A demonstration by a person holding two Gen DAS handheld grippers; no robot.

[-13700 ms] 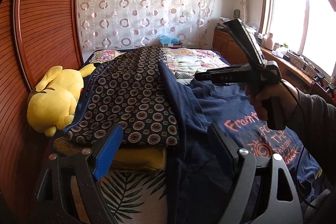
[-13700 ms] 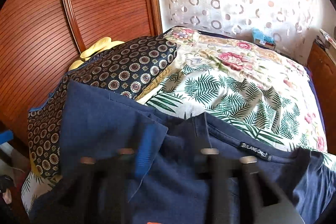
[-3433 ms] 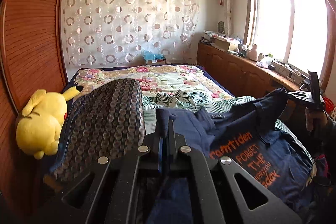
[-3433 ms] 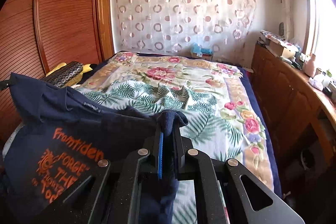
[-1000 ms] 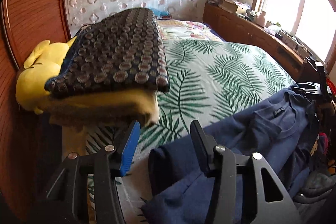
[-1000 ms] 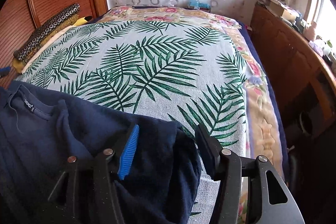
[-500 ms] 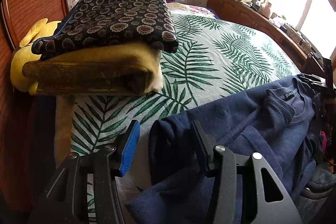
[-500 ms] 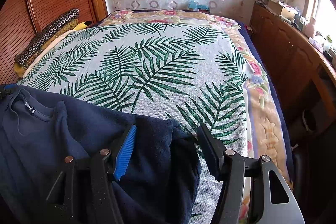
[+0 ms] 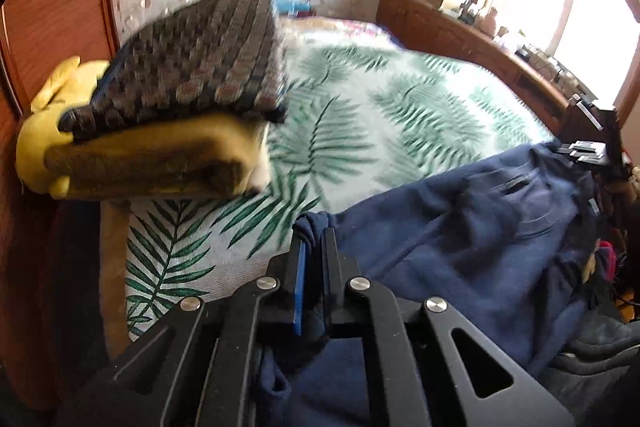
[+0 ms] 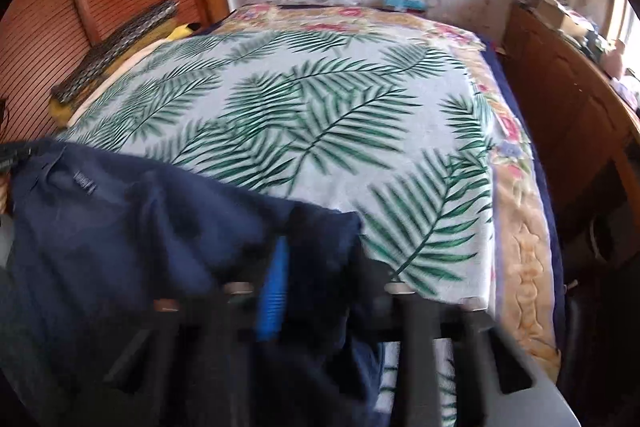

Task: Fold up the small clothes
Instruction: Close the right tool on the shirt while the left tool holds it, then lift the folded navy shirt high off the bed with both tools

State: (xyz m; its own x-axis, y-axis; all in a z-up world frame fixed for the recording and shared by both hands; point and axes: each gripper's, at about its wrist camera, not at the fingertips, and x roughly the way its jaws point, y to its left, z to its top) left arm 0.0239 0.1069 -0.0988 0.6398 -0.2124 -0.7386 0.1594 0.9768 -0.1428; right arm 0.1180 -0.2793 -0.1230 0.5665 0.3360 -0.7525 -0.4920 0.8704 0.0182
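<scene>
Navy T-shirt (image 9: pixel 472 227) stretched crosswise between both grippers, collar toward pillows

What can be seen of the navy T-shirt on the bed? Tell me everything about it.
The navy T-shirt is soft dark-blue knit, rumpled, lying across the near edge of the palm-leaf bedspread with its collar and small neck label facing up. No print shows. One bunched corner is pinched in the left tool, which is shut on the cloth. The opposite corner sits between the fingers of the right tool, whose jaws are closing; that view is too blurred to tell whether they already press it.
</scene>
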